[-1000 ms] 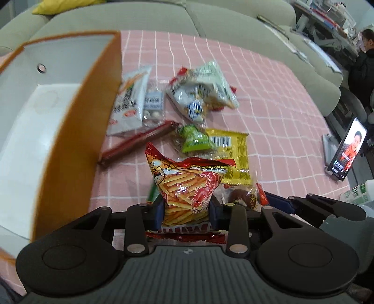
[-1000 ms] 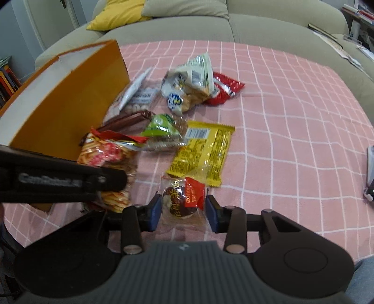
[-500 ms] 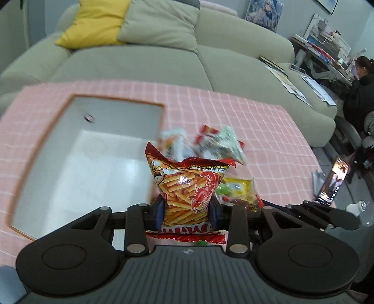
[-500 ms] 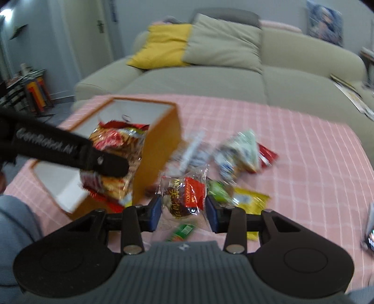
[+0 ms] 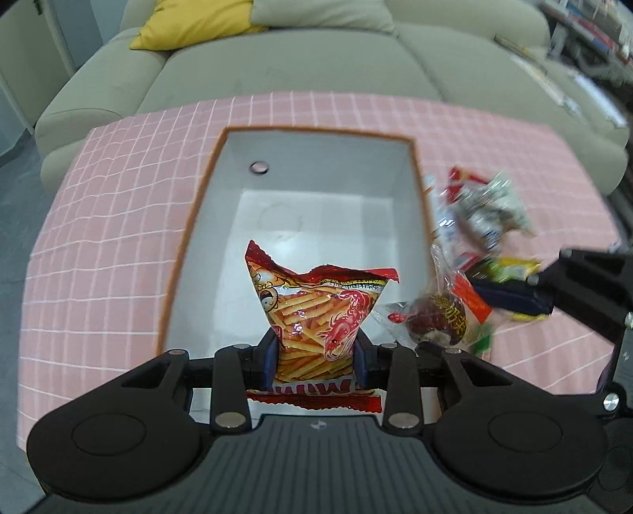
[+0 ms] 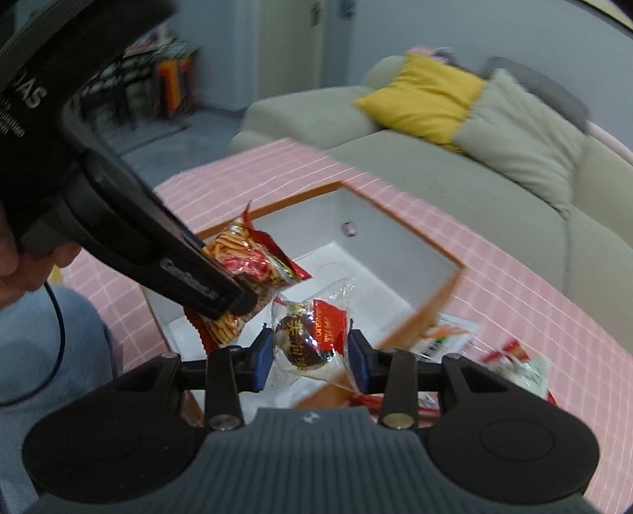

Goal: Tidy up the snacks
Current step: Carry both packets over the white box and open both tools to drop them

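My left gripper (image 5: 316, 356) is clamped on the lower part of a red chip bag (image 5: 316, 312), its blue pads pressing both sides, the jaws partly apart to the bag's width. The bag stands upright between them, above the near end of the box (image 5: 316, 189), an orange-walled carton with a white inside and a small hole in its far wall. My right gripper (image 6: 311, 358) grips a clear wrapper (image 6: 312, 336) with a dark round sweet and a red label inside, jaws likewise partly apart and pressed on the wrapper. It hangs over the box's near right corner, just beside the chip bag. The box sits on a pink checked cloth (image 5: 118, 205). To the right of the box on that cloth lie the other snacks (image 5: 482, 221), a blurred heap with a pale green-and-white pack, a red one and a yellow one. Behind the box is a grey-green sofa (image 5: 300, 63) with a yellow cushion (image 5: 194, 19). In the right wrist view my hand (image 6: 16, 253) shows at the left edge, on the left gripper's body.
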Tool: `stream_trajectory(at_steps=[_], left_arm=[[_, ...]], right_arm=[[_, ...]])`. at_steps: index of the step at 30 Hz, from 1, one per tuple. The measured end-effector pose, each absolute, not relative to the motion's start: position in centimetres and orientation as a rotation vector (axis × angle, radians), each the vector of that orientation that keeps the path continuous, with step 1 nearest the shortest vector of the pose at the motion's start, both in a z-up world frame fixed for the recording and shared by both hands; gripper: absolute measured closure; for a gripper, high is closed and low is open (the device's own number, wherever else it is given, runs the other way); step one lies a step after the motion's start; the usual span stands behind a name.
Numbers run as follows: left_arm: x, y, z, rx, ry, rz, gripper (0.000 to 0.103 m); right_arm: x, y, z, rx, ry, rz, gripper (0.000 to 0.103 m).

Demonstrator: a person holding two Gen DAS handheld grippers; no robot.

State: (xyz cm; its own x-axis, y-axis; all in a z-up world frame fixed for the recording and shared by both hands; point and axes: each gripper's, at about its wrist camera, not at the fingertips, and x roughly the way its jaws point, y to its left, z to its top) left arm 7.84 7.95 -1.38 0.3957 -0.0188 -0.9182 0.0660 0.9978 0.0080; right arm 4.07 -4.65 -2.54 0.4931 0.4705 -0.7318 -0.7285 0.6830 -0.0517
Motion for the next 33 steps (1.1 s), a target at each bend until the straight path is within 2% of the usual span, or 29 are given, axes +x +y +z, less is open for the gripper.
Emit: stream_trajectory(at_steps=[10,24,33], left_arm=[[9.8,11.3,-4.9,0.082,1.293,-0.024,0.062],[13.4,14.1,-6.1,0.165,1.297,0.079,0.063],[14.8,14.3,-7.1,0.154,1.325,0.098,0.062]], right_arm=[[7.4,-0.3,-6.1,-0.496,0.836,0.798,0.065],[9.9,2.0,-7.4,-0.549,0.853,0.826,0.065],[11.2,3.9,-9.4,-0.578,0.978,0.838,0.064]])
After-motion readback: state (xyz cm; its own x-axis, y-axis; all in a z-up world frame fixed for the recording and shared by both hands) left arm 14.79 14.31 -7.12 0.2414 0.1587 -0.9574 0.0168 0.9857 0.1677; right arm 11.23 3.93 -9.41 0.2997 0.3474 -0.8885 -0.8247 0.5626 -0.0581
